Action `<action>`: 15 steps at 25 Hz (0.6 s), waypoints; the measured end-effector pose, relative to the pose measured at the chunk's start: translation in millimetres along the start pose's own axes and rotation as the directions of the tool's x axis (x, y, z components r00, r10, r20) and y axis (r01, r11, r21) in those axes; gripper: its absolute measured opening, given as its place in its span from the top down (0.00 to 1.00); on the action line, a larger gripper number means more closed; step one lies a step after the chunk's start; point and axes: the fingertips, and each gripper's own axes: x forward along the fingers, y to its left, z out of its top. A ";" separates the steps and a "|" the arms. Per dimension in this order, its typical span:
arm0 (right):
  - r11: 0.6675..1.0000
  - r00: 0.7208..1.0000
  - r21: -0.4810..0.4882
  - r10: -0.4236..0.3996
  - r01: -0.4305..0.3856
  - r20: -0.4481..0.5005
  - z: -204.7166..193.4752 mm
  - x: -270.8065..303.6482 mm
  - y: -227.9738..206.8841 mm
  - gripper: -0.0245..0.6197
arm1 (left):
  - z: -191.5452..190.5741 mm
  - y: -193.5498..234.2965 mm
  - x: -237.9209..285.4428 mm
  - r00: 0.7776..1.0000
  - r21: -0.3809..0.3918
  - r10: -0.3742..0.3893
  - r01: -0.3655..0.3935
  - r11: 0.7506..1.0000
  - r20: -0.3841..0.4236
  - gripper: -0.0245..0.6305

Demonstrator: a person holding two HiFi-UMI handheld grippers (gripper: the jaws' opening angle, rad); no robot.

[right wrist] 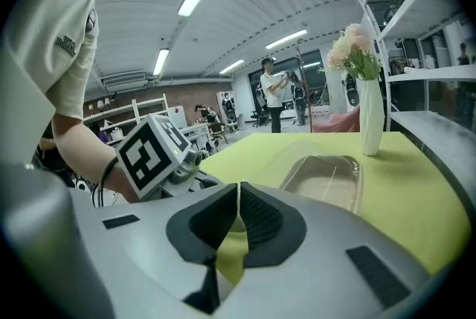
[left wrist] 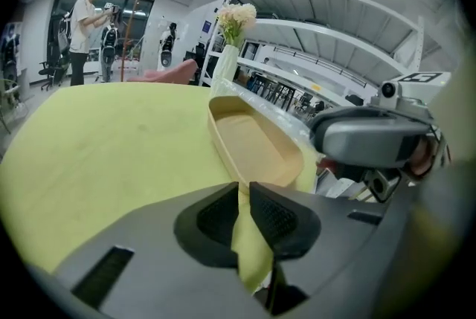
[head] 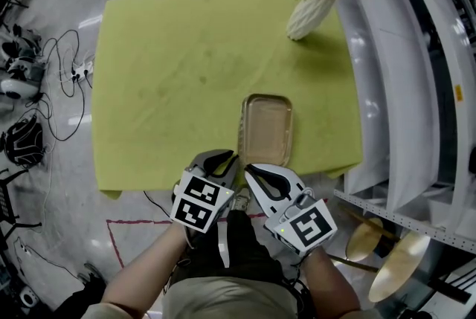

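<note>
While left gripper (left wrist: 245, 189) and right gripper (right wrist: 238, 187) fingers pinch the tablecloth (head: 171, 65), tray (head: 265, 128) sits ahead.

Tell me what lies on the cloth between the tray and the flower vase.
Only bare yellow-green cloth. In the head view, the stretch from the tray up to the vase holds no other thing.

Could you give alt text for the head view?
The left hand-held gripper and the right hand-held gripper pinch the near edge of a yellow-green tablecloth. A tan tray lies just beyond; a white vase of pink flowers stands at the far right corner.
</note>
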 end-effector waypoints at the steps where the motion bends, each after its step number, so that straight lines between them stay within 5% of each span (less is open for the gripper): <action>1: 1.000 1.000 0.011 0.004 -0.004 0.009 2.9 -2.7 -0.4 0.93 | 0.1 0.8 0.6 1.000 0.003 0.007 -0.007 1.000 -0.004 0.88; 15: 0.998 0.993 0.026 -0.056 0.054 0.103 29.5 -38.7 -25.3 0.93 | 8.8 3.8 11.6 0.997 0.041 0.061 -0.059 0.997 -0.051 0.86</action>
